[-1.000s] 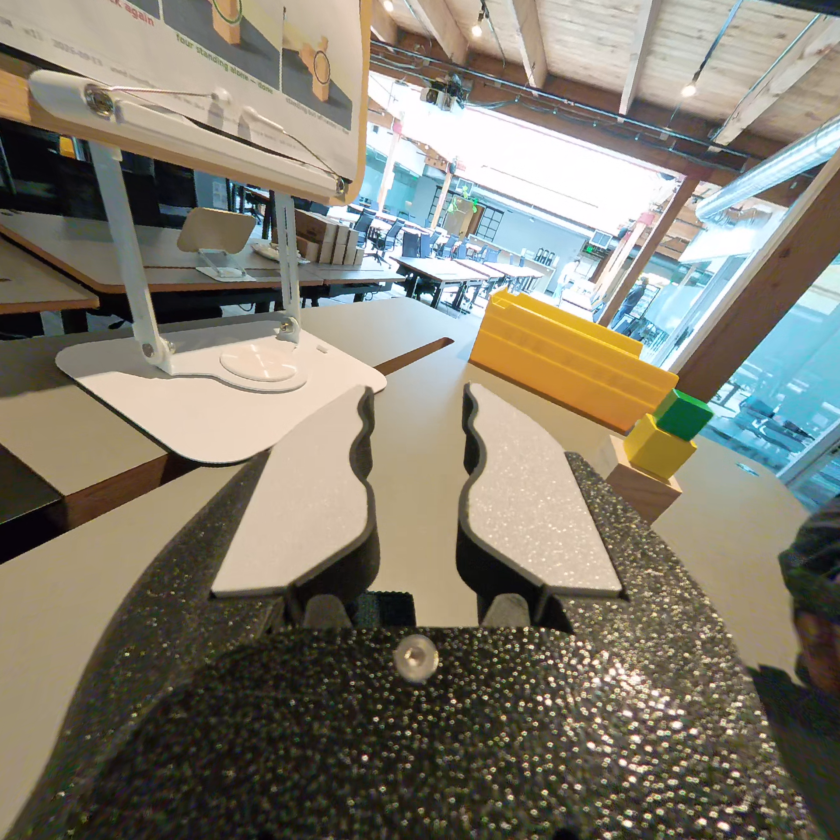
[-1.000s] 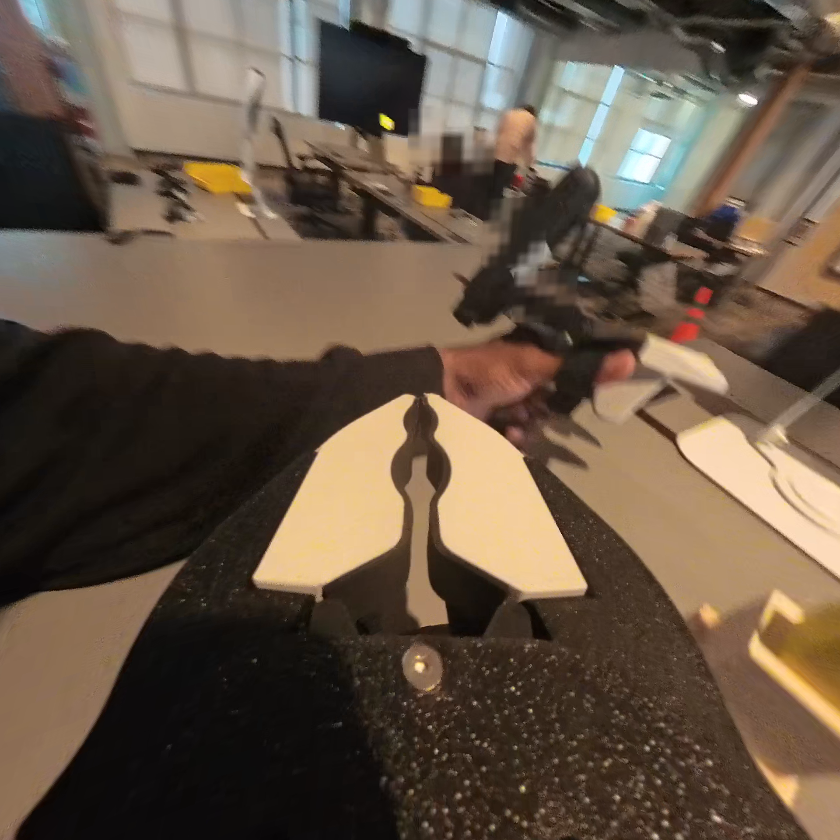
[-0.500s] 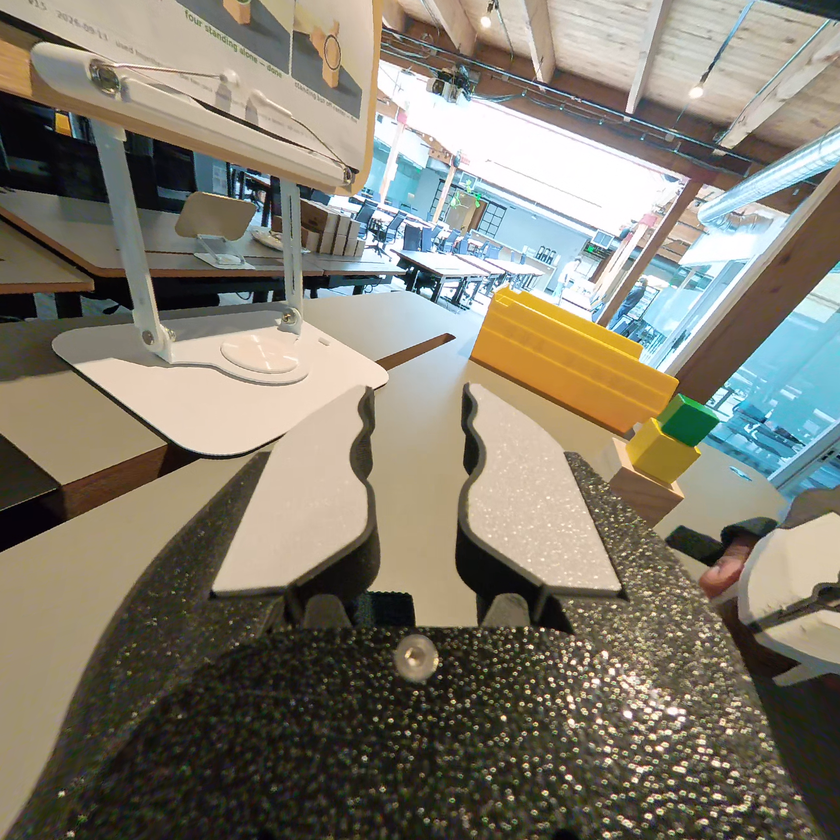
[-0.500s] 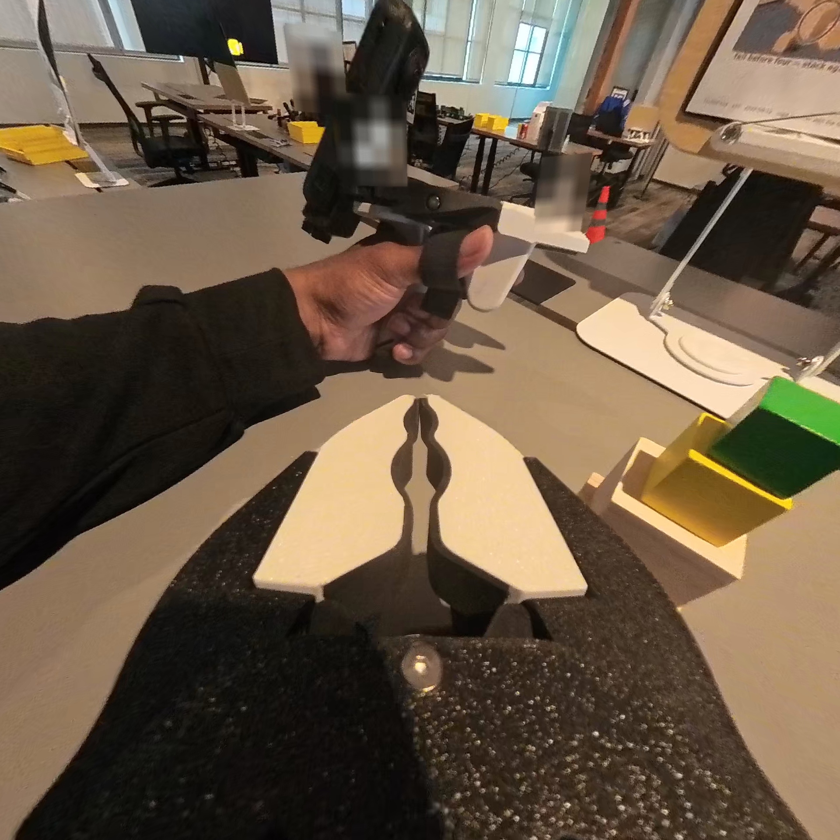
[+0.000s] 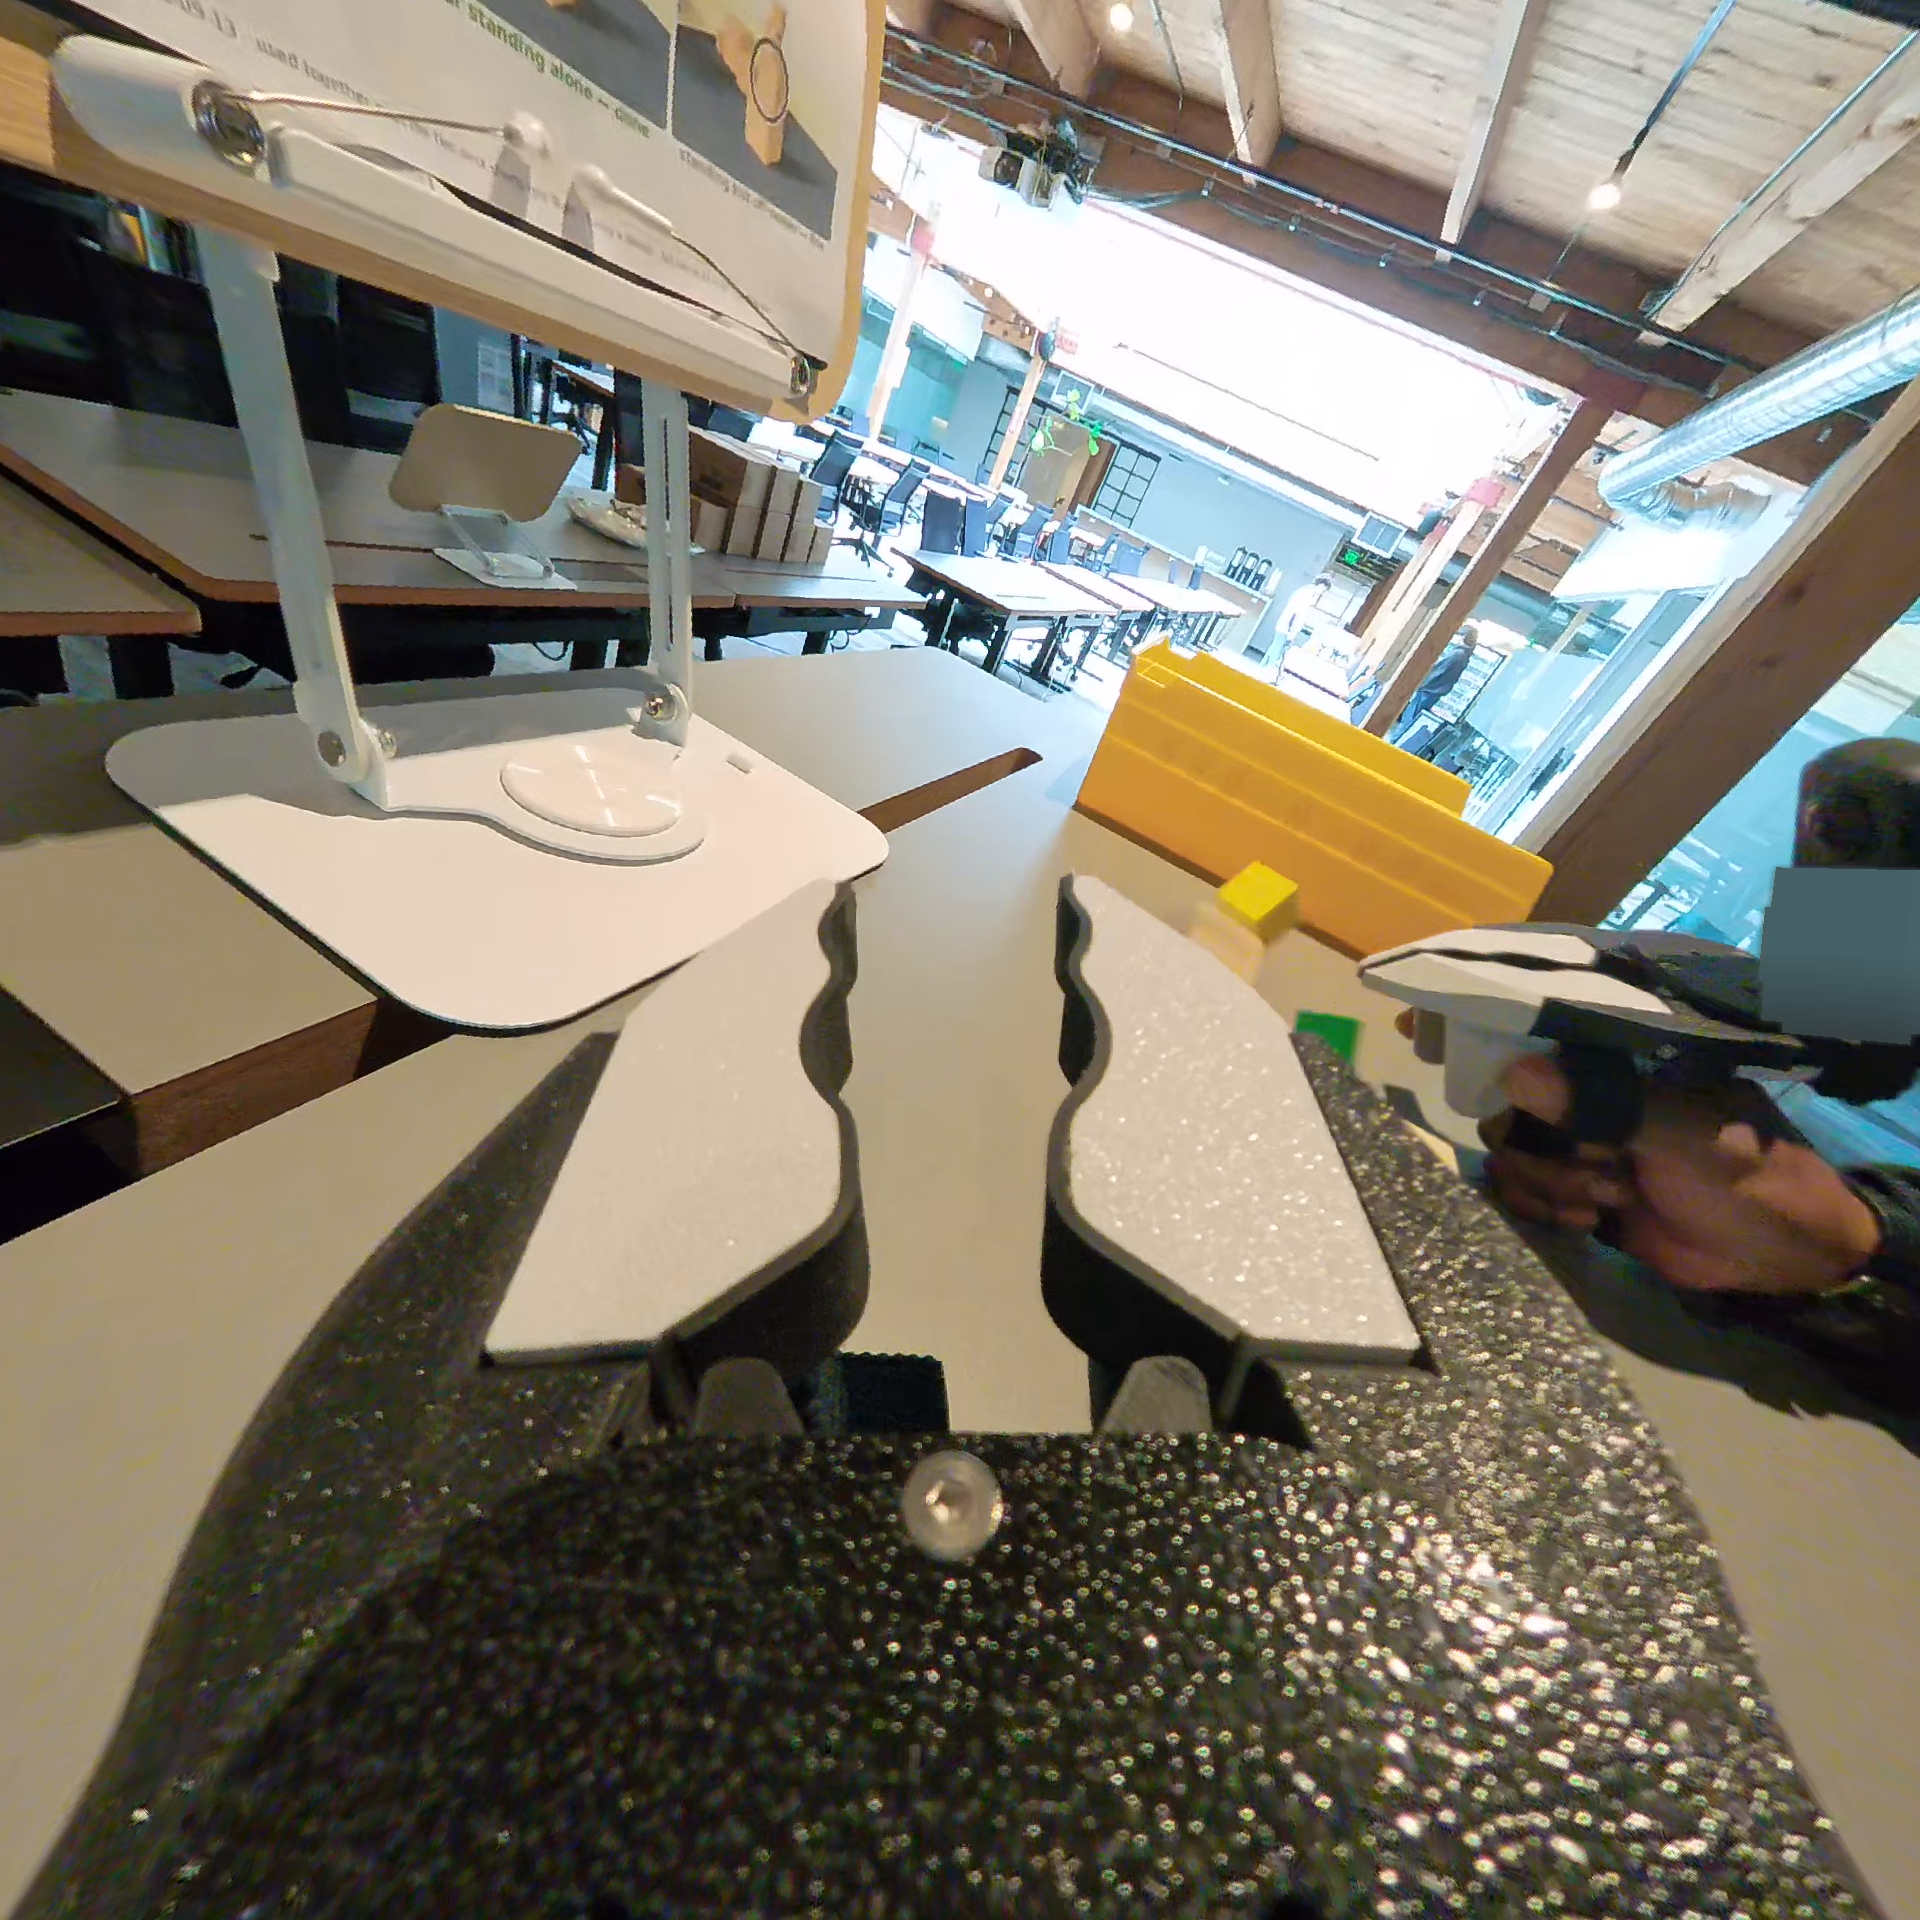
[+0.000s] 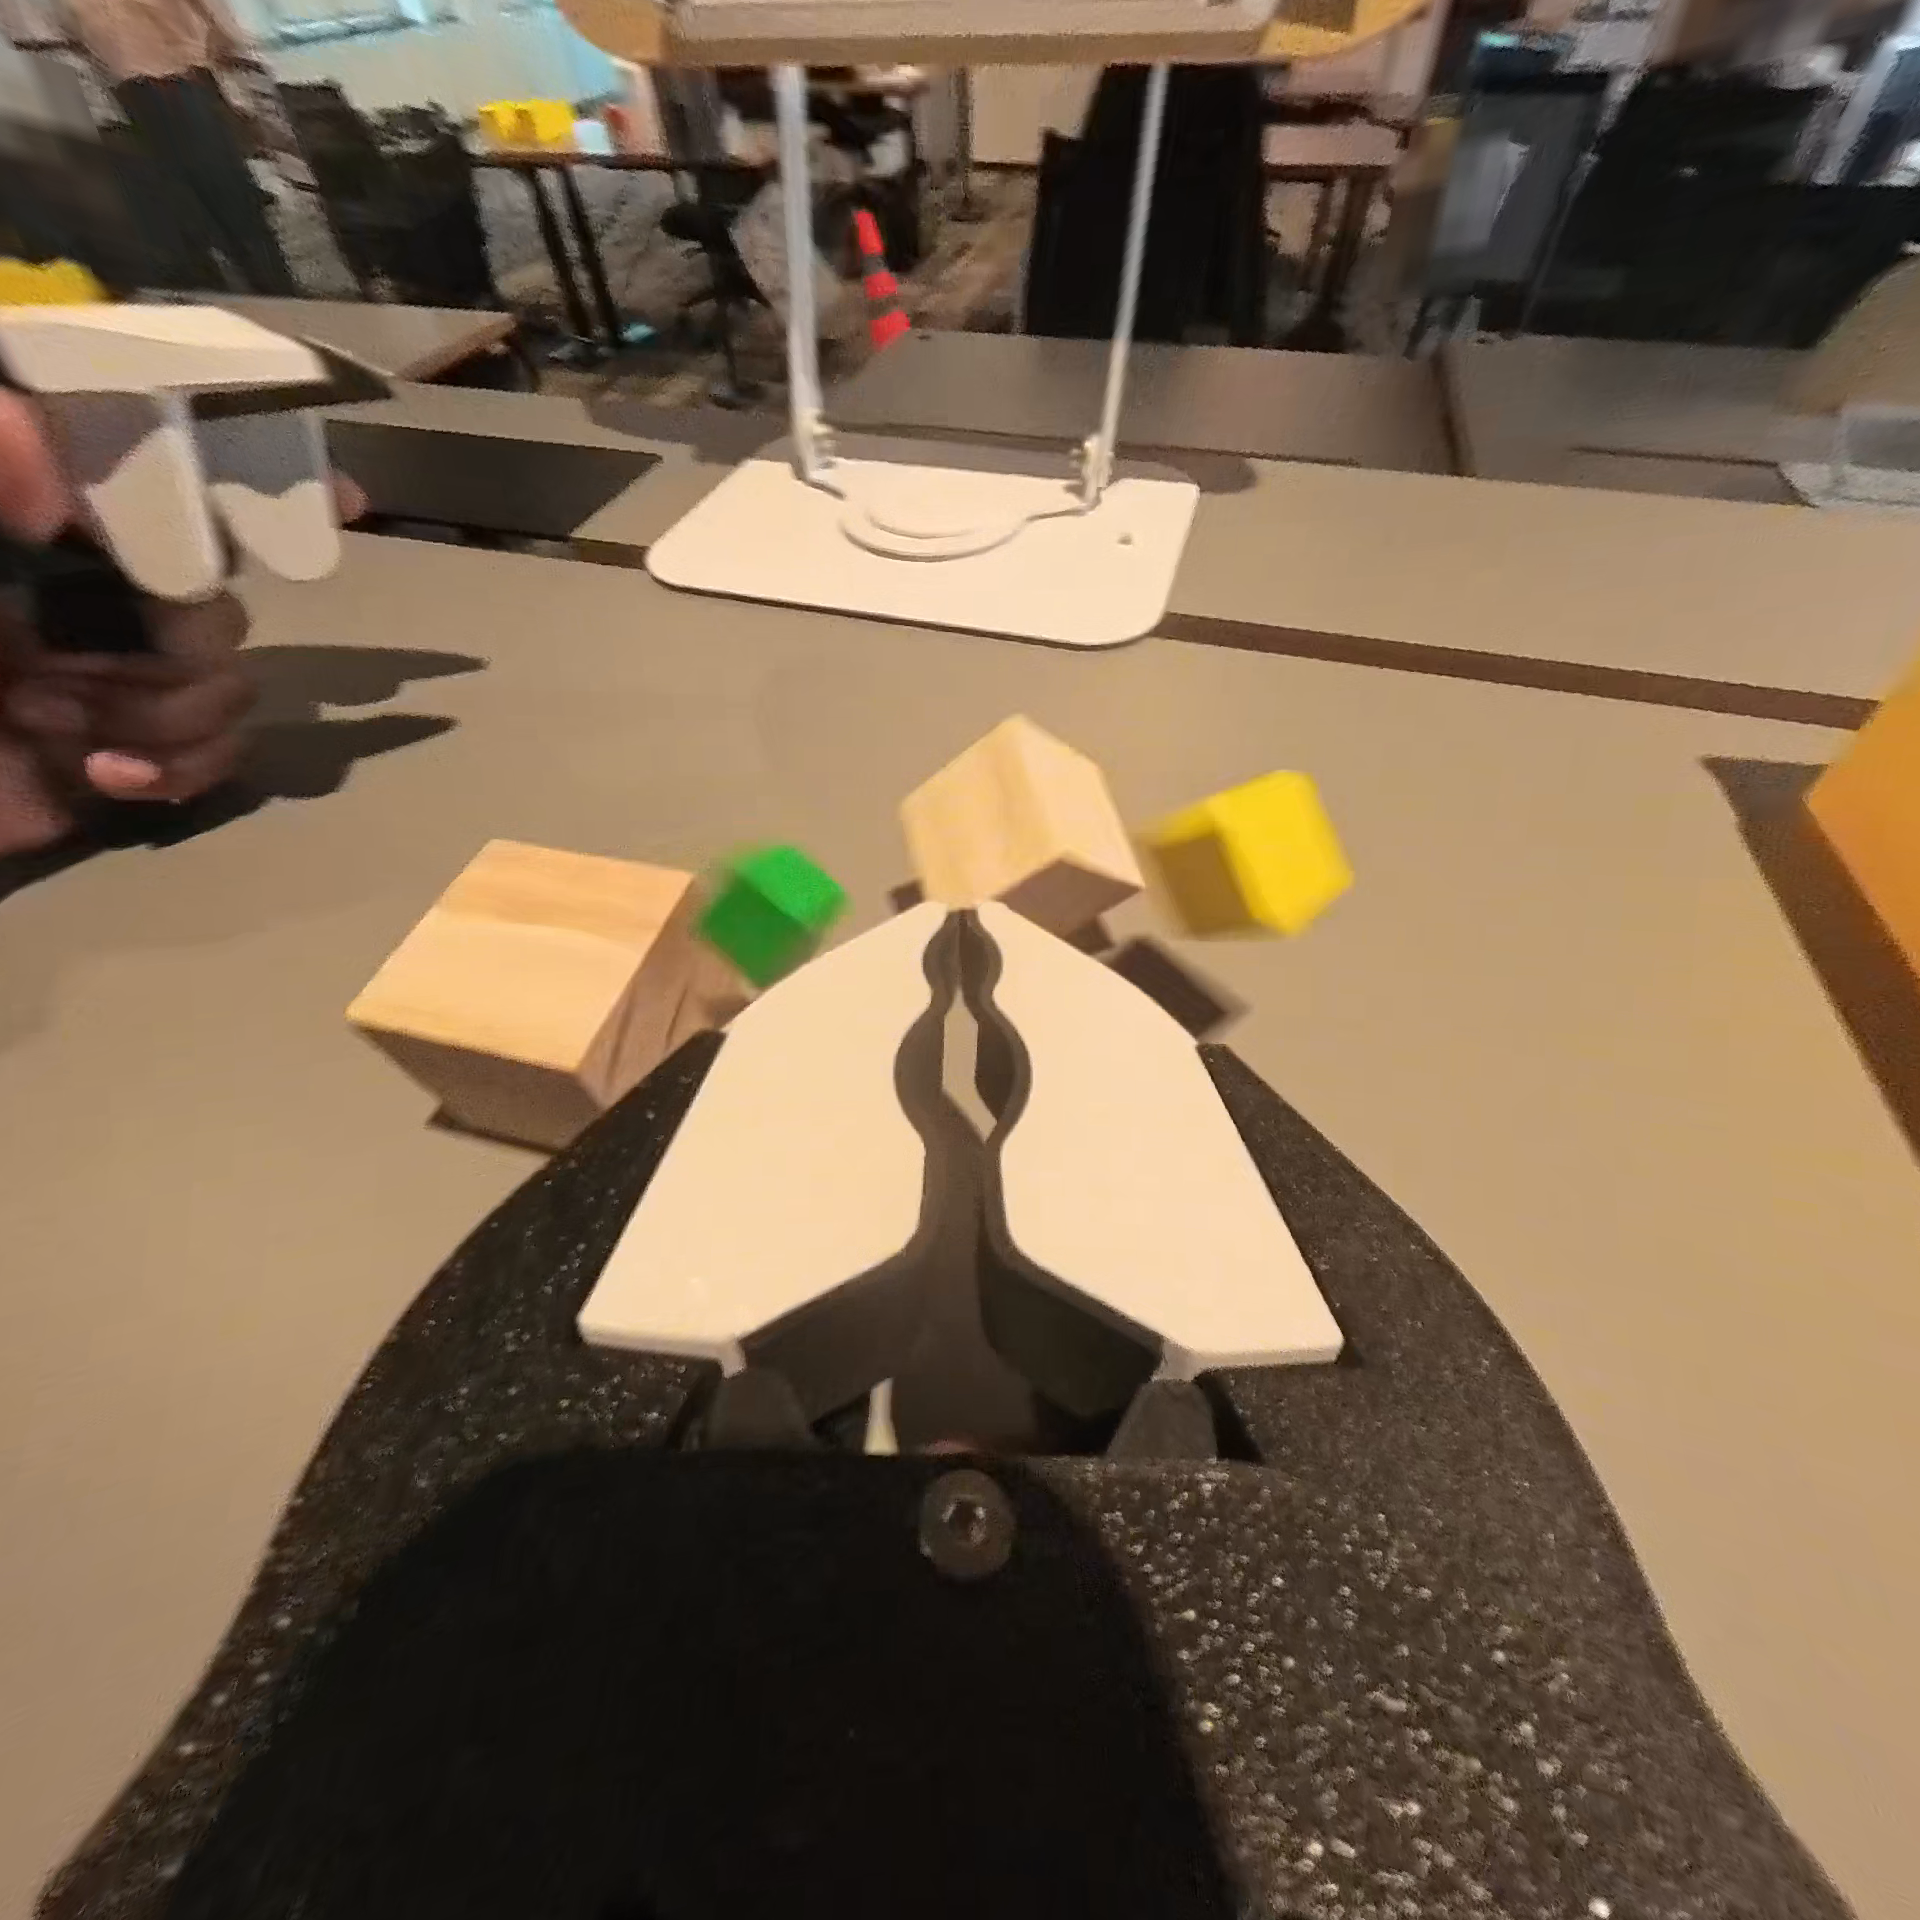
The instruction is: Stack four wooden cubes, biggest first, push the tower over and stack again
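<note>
Right gripper (image 6: pixel 961 920) has fingers pressed together, empty, tips at the tilted medium plain wooden cube (image 6: pixel 1018 821). Largest plain wooden cube (image 6: pixel 540 966) sits on the grey table (image 6: pixel 1455 1039) to its left, small green wooden cube (image 6: pixel 774 904) blurred against that big cube's near corner, yellow wooden cube (image 6: pixel 1252 852) blurred just right of the medium one. Left gripper (image 5: pixel 951 914) has fingers spread apart, holding nothing, near the white stand base (image 5: pixel 499 862)

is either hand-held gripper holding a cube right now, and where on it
Nothing is held. The right hand-held gripper is shut and empty among the scattered cubes; the left hand-held gripper is open and empty.
</note>
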Demonstrator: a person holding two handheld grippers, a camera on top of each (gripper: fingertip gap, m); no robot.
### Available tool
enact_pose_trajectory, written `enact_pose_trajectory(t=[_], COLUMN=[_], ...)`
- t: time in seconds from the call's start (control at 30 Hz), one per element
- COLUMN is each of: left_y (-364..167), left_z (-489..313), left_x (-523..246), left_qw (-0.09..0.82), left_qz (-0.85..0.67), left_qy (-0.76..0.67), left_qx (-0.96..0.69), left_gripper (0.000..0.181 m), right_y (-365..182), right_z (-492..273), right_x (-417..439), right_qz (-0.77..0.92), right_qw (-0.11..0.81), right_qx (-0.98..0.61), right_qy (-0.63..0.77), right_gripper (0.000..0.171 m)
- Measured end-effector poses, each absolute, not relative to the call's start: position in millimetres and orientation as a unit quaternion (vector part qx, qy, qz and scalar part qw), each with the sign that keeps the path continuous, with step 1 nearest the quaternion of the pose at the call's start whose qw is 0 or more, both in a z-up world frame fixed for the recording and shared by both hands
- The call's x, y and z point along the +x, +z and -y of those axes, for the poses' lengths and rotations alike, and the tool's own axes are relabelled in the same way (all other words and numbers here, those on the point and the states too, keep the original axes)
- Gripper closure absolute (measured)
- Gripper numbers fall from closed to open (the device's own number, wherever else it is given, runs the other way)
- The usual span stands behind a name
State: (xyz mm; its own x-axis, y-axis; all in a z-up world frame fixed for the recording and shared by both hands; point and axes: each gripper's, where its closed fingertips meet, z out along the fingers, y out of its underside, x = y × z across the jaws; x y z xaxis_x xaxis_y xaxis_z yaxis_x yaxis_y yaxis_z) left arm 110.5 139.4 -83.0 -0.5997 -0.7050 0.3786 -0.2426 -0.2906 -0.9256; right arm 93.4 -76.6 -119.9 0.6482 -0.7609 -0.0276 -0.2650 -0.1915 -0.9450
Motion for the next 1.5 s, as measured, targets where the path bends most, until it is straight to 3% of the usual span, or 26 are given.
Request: enact_pose_trajectory(t=[0.13,0.37,0.67,0.77,0.9,1.17,1.5], left_y=[-86,-88,-92,-90,-77,-51,-51], left_z=[-136,-122,-101,-100,-109,-129,-109], left_x=[113,118,119,117,113,86,50], left_qw=[0.168,0.162,0.167,0.179,0.232,0.43,0.424], left_qz=[-0.581,-0.594,-0.622,-0.622,-0.59,-0.519,-0.511], left_qy=[-0.678,-0.672,-0.656,-0.657,-0.678,-0.662,-0.667], left_qx=[-0.418,-0.411,-0.395,-0.387,-0.371,-0.328,-0.339], left_gripper=[0.145,0.145,0.14,0.137,0.135,0.137,0.139], right_y=[-105,-76,-98,-101,-108,-101,-115], right_z=[90,136,150,139,124,92,93], right_x=[82,113,140,142,161,187,186], right_qz=[-0.304,-0.308,-0.277,-0.23,-0.193,-0.196,-0.172], right_qw=[0.58,0.581,0.531,0.553,0.579,0.641,0.592], right_qx=[-0.729,-0.701,-0.747,-0.768,-0.777,-0.739,-0.781], right_qy=[-0.201,-0.276,-0.29,-0.227,-0.155,-0.061,-0.1], right_gripper=[0.171,0.171,0.152,0.142,0.123,0.121,0.12])
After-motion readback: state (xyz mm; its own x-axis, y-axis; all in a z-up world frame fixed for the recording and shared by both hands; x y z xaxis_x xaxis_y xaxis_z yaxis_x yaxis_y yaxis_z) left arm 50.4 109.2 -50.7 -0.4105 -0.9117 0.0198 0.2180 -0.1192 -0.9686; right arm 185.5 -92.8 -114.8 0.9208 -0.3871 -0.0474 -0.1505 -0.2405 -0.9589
